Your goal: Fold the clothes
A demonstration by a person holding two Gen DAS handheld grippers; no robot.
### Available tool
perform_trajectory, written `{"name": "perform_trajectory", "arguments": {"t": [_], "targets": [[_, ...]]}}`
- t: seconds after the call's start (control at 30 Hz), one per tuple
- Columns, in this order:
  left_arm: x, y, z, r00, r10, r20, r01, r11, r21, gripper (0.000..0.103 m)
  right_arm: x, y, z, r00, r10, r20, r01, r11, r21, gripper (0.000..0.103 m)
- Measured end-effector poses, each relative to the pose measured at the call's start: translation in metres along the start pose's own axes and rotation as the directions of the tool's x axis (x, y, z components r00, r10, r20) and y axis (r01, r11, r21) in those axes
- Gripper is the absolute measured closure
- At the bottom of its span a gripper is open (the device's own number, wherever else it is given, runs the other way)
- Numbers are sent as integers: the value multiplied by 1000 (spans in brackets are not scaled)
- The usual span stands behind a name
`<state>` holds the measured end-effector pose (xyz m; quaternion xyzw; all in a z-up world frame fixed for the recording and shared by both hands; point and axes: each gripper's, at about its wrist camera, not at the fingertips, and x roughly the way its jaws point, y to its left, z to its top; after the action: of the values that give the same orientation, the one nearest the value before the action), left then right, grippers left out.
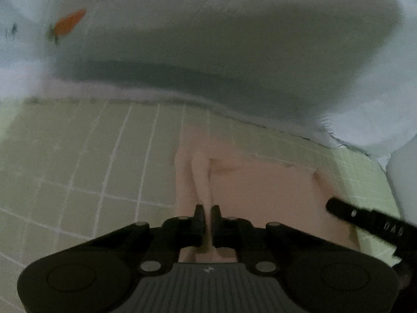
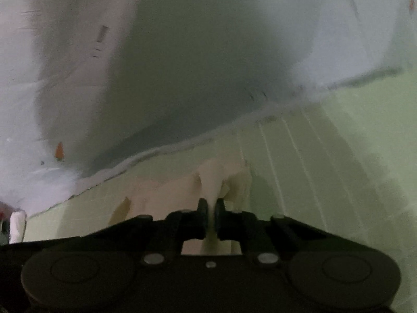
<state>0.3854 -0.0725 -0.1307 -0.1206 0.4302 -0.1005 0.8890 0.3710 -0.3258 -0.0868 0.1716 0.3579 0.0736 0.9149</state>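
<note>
Peach garment (image 1: 250, 182) edge in both claws.

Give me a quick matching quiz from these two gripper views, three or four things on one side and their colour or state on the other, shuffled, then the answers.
Things:
1. left gripper
2. cutting mat
3. pale printed fabric
4. carrot print

Descriptions:
A. orange
B. green with white grid lines
C. shut on a fold of peach cloth
D. light blue-grey, lying past the peach cloth

Pairs: 1-C, 2-B, 3-D, 4-A
</note>
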Motion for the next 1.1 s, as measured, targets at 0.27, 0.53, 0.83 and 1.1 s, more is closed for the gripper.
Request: {"name": "perform_trajectory", "arguments": {"t": [0.27,0.53,0.83,1.1], "targets": [[-21,7,25,966,-82,247,91,996,-26,98,-16,5,18,977,60,204,-34,991,-130,97],[43,21,22,995,76,59,-72,994,-83,46,30,-19,7,997,-26,67,27,1000,-12,53],[41,23,6,998,-47,-32,44,995,-89,28,41,-26,-8,999,-14,-53,22,986,167,32],[37,35,-15,980,-190,-64,163,941,-295,73,41,-38,-20,987,121,-105,-86,953,290,68]]}}
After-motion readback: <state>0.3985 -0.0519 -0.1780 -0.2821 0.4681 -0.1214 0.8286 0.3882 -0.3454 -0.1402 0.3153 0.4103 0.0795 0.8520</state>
